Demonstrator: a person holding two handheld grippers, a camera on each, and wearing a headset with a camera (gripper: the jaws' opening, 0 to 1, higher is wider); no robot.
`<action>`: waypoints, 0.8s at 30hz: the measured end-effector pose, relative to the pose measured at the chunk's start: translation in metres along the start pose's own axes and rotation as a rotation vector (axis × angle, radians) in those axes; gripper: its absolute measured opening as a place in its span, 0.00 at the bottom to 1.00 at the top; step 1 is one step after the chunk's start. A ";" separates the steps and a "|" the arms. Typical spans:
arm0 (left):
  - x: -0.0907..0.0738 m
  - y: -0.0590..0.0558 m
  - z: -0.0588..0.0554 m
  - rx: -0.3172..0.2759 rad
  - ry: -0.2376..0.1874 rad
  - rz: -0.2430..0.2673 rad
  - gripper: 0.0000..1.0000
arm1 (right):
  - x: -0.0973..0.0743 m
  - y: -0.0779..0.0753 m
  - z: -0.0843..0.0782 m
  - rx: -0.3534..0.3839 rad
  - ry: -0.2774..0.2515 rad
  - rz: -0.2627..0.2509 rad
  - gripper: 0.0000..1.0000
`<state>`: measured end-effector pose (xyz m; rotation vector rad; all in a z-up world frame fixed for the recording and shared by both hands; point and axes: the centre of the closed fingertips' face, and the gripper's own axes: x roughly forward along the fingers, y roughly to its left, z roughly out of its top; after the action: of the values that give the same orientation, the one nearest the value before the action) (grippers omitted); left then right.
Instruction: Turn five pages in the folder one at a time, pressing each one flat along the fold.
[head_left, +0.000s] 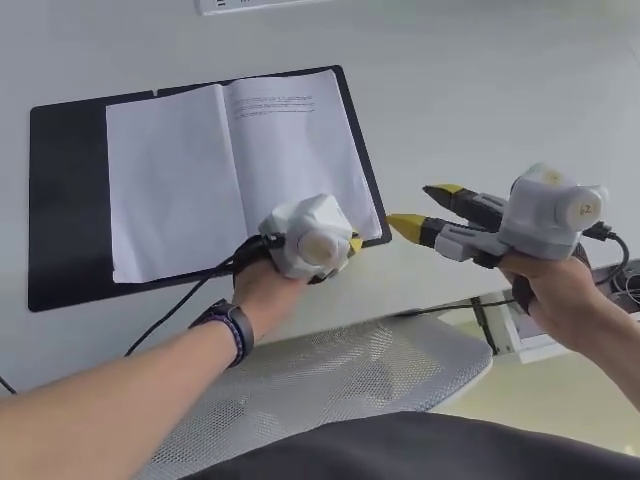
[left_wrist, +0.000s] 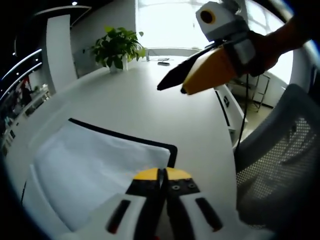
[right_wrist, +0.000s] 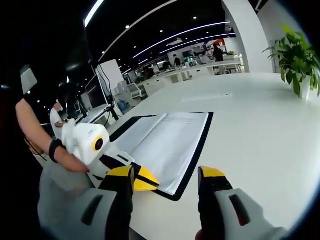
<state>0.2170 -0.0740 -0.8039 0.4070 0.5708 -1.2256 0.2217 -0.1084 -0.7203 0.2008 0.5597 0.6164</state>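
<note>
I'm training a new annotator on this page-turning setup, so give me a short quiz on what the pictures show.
1. True or false: the right claw is shut.
2. The left claw is at which part of the open folder? A. its near right corner B. its far left corner C. its middle fold
3. Fill in: in the left gripper view, a potted ___ stands at the far end of the table.
Key: 1 false; 2 A; 3 plant.
</note>
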 end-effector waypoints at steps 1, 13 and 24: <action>0.001 0.000 0.001 -0.005 -0.003 -0.002 0.00 | 0.000 0.000 -0.001 -0.001 0.002 0.000 0.50; 0.000 0.005 0.005 -0.111 -0.033 0.011 0.00 | 0.011 0.001 -0.013 0.012 0.050 0.033 0.46; 0.005 0.002 0.002 -0.136 -0.025 -0.033 0.00 | 0.013 0.004 -0.019 0.016 0.067 0.051 0.45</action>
<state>0.2209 -0.0784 -0.8055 0.2689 0.6377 -1.2140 0.2181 -0.0968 -0.7400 0.2099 0.6259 0.6699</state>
